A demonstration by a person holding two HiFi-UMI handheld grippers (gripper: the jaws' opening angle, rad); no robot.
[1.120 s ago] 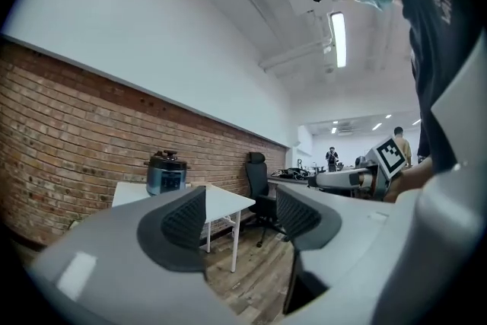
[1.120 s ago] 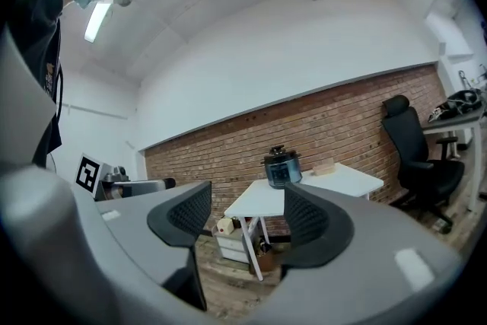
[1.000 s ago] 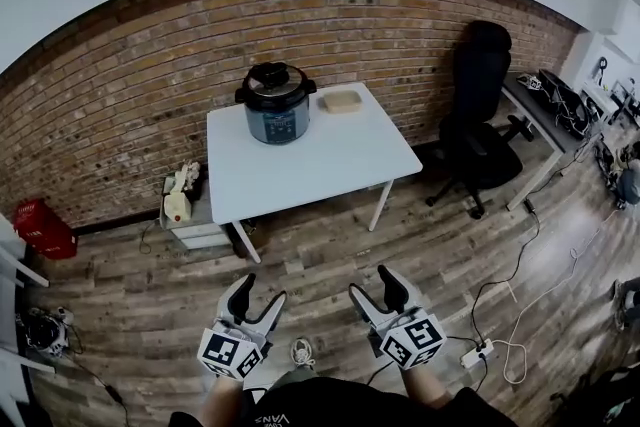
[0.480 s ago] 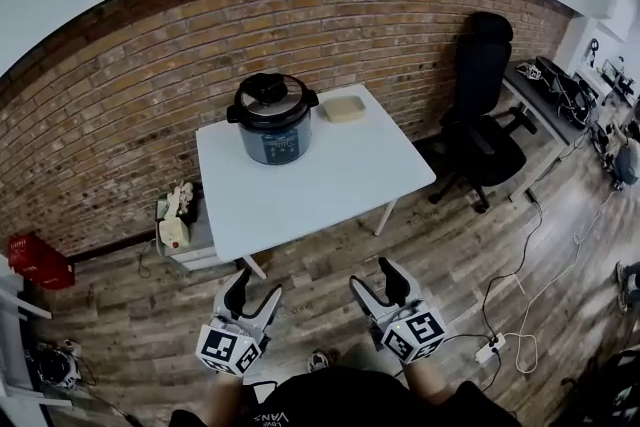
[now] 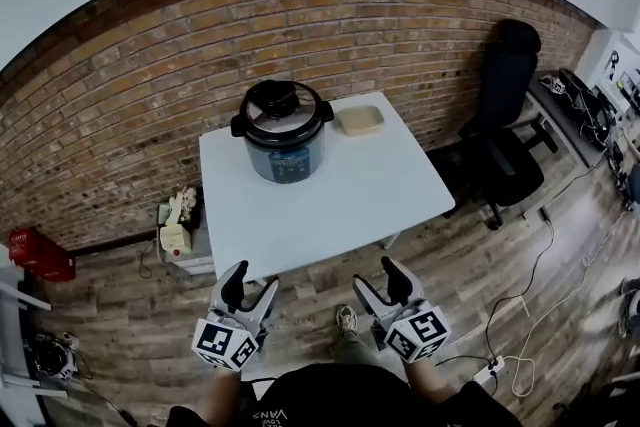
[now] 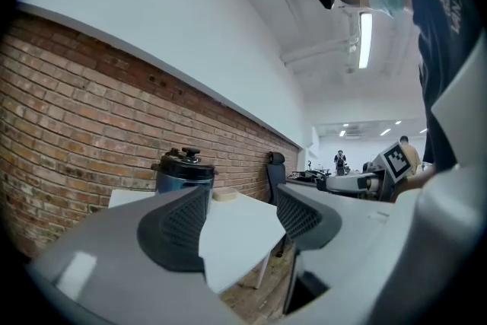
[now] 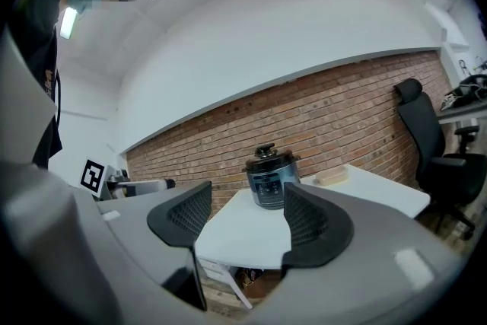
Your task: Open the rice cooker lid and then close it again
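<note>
both grippers hang released, jaws apart with nothing between them: left gripper [image 5: 250, 287] at 7 o'clock and right gripper [image 5: 378, 283] at 5 o'clock of the head view, just off the white table's [image 5: 340, 200] near edge. rice cooker [image 5: 285, 150] stands upright toward the table's 11 o'clock corner by the brick wall [image 5: 120, 115], long axis vertical, control panel facing 6 o'clock toward the grippers, lid [image 5: 283, 104] down with its knob up. tan container [image 5: 360, 120] sits near the cooker, at its 2 o'clock.

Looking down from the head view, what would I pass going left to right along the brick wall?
Red crate → rice cooker → tan tray → black office chair.
</note>
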